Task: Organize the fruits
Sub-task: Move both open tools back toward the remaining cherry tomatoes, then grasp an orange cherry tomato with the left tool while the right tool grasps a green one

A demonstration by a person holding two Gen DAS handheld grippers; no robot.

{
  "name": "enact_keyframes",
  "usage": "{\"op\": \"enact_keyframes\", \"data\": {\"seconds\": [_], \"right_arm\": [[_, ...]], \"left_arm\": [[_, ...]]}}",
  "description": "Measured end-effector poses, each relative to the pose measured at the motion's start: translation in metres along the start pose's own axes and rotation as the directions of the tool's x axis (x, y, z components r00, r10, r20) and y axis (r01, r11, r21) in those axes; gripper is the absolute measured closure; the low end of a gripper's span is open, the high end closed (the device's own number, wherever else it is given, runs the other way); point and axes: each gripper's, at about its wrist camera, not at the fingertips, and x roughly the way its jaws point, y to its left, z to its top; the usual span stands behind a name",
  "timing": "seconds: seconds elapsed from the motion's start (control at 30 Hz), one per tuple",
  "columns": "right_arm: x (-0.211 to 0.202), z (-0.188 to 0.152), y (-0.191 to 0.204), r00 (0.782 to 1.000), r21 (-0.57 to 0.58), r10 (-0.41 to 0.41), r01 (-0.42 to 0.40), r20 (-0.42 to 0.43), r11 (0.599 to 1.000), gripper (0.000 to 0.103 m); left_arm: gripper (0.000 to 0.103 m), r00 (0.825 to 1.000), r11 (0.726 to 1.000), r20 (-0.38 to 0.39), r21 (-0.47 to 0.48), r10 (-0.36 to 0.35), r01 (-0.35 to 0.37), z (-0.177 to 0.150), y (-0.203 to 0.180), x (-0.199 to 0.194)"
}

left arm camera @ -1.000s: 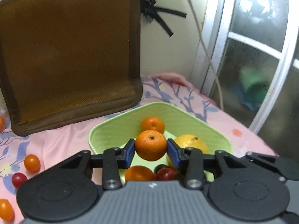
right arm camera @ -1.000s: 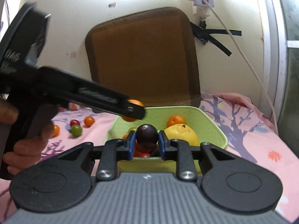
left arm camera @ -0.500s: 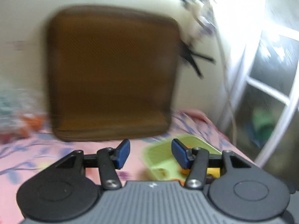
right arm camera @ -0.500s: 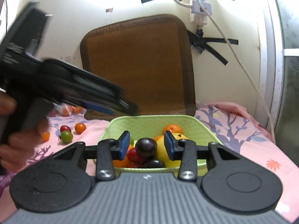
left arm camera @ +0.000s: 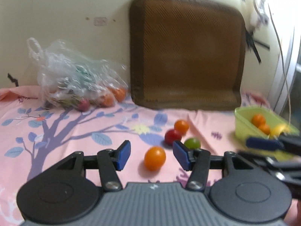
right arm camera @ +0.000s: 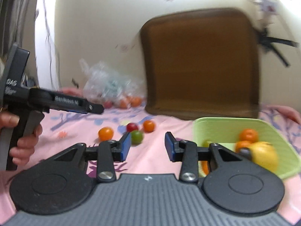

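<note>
Both claws empty. Left claw (left arm camera: 151,155) has just been opening, now moderately wide, nothing pressed btwn the pads; the oval orange cherry tomato (left arm camera: 154,157) sits in the gap, lying on the pink floral bedsheet (left arm camera: 75,141), not gripped. Right claw (right arm camera: 147,146) has also just been opening, gap narrower, only bare sheet btwn its pads.

Risks, as I judge them: frames are blurred w/ motion, so closing on the orange tomato at this speed could knock it and send it rolling across the soft sheet. Thin skin, so a hard squeeze may split it. The small round green tomato (left arm camera: 191,143) is just beside the left claw's right pad and could get nudged. The right claw shows at the right edge of the left view, near the light green plastic basket (left arm camera: 242,130); both going for the same cluster could collide.

Loose fruit near mid-bed: round red tomato (left arm camera: 173,135) touching or nearly touching the round orange tomato (left arm camera: 181,126) behind it. Basket toward the bed's right side, holding tangerines and a yellow fruit. More fruit in the clear plastic bag (left arm camera: 75,75) at the back-left by the wall.
</note>
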Motion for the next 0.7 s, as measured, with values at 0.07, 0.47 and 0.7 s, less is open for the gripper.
{"op": "enact_keyframes", "data": {"seconds": [0.07, 0.47, 0.7], "right_arm": [[0.024, 0.005, 0.004, 0.999, -0.014, 0.013, -0.014, -0.049, 1.000, 0.061], [0.096, 0.021, -0.007, 0.977, 0.131, 0.071, -0.045, -0.201, 0.990, 0.060], [0.101, 0.013, -0.004, 0.973, 0.141, 0.061, -0.030, -0.223, 0.990, 0.071]], "left_arm": [[0.051, 1.000, 1.000, -0.014, 0.025, 0.000, 0.000, -0.004, -0.003, 0.007], [0.064, 0.995, 0.999, -0.103, 0.052, -0.005, 0.010, -0.012, -0.008, 0.025], [0.074, 0.998, 0.992, -0.047, 0.121, 0.045, -0.039, -0.016, -0.020, 0.017]]}}
